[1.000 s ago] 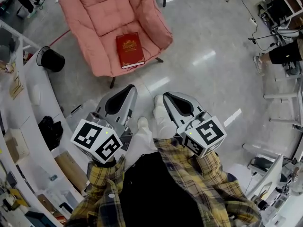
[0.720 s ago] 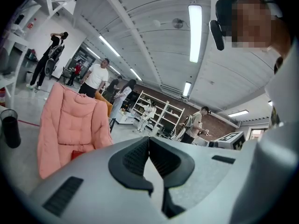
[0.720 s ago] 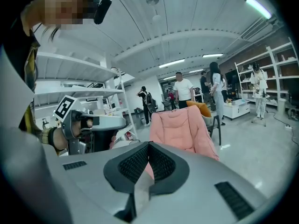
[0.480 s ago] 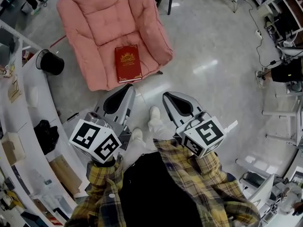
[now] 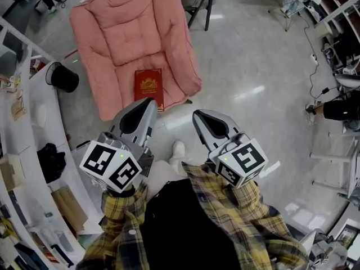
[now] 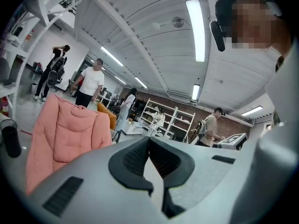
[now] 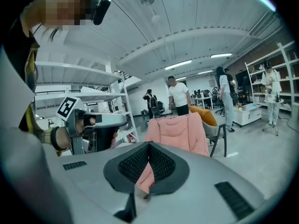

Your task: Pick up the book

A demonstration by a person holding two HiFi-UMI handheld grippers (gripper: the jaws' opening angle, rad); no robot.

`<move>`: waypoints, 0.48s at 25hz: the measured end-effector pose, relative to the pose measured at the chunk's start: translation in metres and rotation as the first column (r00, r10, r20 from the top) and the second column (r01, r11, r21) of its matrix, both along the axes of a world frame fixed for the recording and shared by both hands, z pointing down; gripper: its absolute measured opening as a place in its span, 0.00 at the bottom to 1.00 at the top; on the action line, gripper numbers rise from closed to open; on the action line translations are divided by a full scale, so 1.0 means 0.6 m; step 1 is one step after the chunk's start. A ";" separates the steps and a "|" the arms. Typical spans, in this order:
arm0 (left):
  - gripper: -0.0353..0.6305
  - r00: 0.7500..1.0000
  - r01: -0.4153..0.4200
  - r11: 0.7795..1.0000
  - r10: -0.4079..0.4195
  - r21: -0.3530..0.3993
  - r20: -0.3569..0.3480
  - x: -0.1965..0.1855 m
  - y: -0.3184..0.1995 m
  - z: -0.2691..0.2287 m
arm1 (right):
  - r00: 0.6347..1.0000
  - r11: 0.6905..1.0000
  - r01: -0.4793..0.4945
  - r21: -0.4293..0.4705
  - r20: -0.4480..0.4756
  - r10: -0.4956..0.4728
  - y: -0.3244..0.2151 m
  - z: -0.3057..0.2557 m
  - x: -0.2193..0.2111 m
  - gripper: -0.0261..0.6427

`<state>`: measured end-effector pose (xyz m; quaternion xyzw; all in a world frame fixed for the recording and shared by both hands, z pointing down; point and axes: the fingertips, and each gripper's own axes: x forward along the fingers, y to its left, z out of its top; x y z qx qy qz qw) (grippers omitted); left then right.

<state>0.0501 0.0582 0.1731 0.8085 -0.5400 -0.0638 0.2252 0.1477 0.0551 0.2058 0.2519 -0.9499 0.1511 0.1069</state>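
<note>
Left claw (image 5: 149, 101) and right claw (image 5: 197, 115), both closed and empty, hover short of the red hardback book (image 5: 149, 87) on a pink padded armchair (image 5: 121, 32); the approach likely needs reaching, then opening

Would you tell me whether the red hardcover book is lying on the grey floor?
No, the red hardcover book lies on the pink cushioned chair.

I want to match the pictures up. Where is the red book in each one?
Head view: the red book lies on the pink chair, upper middle, a bit left.
Left gripper view: not in it.
Right gripper view: not in it.
Shared landmark: the pink chair, at the left and at the middle of the two gripper views.
</note>
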 end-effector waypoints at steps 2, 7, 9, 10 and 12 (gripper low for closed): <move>0.06 1.000 0.028 1.000 -0.028 0.000 0.007 -0.002 -0.009 -0.001 | 1.000 1.000 0.024 -0.002 0.004 -0.024 -0.010 0.002 0.001 0.06; 0.06 0.995 0.098 0.995 -0.098 -0.020 0.019 -0.020 -0.016 0.006 | 0.997 0.997 0.075 -0.021 0.014 -0.074 -0.029 0.008 -0.005 0.06; 0.06 0.992 0.124 0.992 -0.124 -0.029 0.021 -0.033 -0.017 0.010 | 0.996 0.995 0.094 -0.034 0.013 -0.094 -0.035 0.017 -0.013 0.06; 0.06 0.991 0.135 0.990 -0.135 -0.035 0.022 -0.041 -0.018 0.013 | 0.995 0.994 0.103 -0.040 0.011 -0.103 -0.038 0.021 -0.020 0.06; 0.06 0.988 0.151 0.987 -0.150 -0.049 0.024 -0.058 -0.021 0.018 | 0.993 0.992 0.116 -0.053 0.009 -0.116 -0.047 0.027 -0.035 0.06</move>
